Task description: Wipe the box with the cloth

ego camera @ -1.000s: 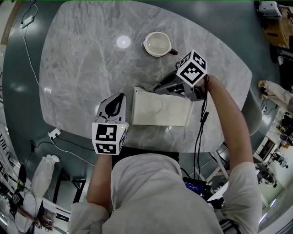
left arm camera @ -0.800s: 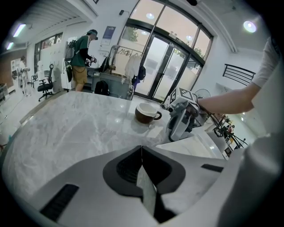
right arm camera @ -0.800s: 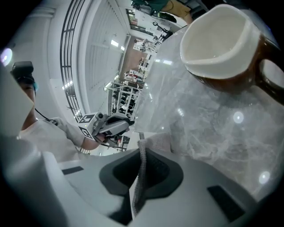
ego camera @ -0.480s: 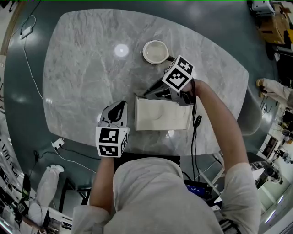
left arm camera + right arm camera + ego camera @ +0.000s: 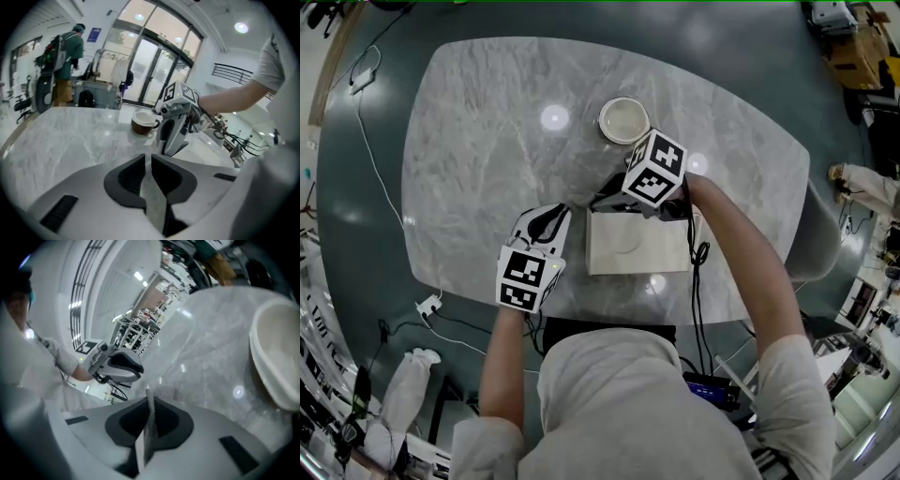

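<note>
A white box lies flat on the marble table, near its front edge. My right gripper reaches across the box's far edge to its far-left corner. Its jaws are shut on a thin grey cloth, seen edge-on between them in the right gripper view. In the head view the gripper hides the cloth. My left gripper sits just left of the box with its jaws together and nothing between them. The two gripper tips are close. The left gripper view shows the right gripper straight ahead.
A white cup stands on the table just beyond the right gripper and shows large at the right edge of the right gripper view as the cup. A cable trails from the right gripper over the box. A person stands far off.
The right gripper has slid left along the box's far edge to its far-left corner. The left gripper has moved slightly closer to the box.
</note>
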`<state>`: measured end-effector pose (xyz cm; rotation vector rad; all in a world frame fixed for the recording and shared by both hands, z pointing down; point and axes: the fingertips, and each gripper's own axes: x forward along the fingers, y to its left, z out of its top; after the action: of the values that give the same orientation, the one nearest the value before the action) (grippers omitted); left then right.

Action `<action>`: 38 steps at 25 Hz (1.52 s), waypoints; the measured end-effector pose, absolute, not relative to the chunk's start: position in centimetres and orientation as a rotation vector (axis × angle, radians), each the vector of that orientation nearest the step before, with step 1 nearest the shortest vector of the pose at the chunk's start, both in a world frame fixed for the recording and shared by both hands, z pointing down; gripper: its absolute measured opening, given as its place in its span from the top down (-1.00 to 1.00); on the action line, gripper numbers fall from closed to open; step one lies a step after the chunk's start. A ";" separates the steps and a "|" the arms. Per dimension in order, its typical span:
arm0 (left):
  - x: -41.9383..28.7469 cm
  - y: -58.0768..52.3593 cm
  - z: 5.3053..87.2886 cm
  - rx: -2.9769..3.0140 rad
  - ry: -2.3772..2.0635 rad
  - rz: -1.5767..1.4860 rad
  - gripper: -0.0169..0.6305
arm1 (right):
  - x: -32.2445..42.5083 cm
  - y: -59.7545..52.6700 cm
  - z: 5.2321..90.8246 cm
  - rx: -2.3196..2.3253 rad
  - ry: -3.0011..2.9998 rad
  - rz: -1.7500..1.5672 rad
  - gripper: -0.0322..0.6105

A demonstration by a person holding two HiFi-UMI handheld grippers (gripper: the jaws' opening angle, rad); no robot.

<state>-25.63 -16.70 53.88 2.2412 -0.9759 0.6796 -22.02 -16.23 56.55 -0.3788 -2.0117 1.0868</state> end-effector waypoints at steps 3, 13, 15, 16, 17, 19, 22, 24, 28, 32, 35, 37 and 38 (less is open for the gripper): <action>-24.0 -16.9 53.6 2.484 -0.730 0.863 0.50 | -22.7 -16.2 54.7 -0.341 -2.170 0.744 0.79; -21.7 -18.0 52.1 2.922 -0.485 1.156 0.85 | -24.2 -16.5 49.4 -0.213 -2.380 0.184 0.79; -21.9 -18.2 52.2 2.867 -0.531 1.117 0.85 | -24.1 -16.8 49.4 -0.156 -2.390 0.171 0.79; -22.3 -18.5 52.4 2.822 -0.573 1.109 0.85 | -23.9 -16.9 49.6 -0.115 -2.391 0.157 0.79; -22.9 -18.8 52.6 2.768 -0.629 1.107 0.85 | -23.7 -17.1 49.7 -0.063 -2.394 0.146 0.76; -24.5 -19.4 53.2 2.639 -0.776 1.106 0.85 | -23.0 -17.7 49.6 0.081 -2.421 0.154 0.29; -27.1 -19.3 55.1 2.362 -0.994 1.069 0.85 | -21.1 -18.6 47.8 0.422 -2.505 0.261 0.30; -27.6 -17.9 57.3 2.220 -1.009 1.024 0.85 | -19.4 -19.0 46.2 0.666 -2.545 0.363 0.63; -25.4 -14.9 60.2 2.261 -0.856 1.133 0.85 | -15.9 -17.9 44.9 0.936 -2.526 0.531 0.73; -23.2 -13.9 61.1 2.416 -0.672 1.276 0.85 | -14.4 -15.5 46.5 0.989 -2.448 0.592 0.73; -21.8 -13.4 61.0 2.531 -0.503 1.332 0.85 | -14.1 -13.7 48.3 0.965 -2.382 0.579 0.73; -21.6 -12.9 61.1 2.592 -0.411 1.398 0.85 | -14.0 -13.1 49.0 0.978 -2.364 0.598 0.73; -21.6 -12.8 61.1 2.622 -0.377 1.430 0.85 | -13.8 -13.1 49.2 0.991 -2.358 0.613 0.73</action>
<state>-21.55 -12.77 61.09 2.6216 -0.3772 1.4304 -13.85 -13.11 49.18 0.9915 -2.3584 0.6128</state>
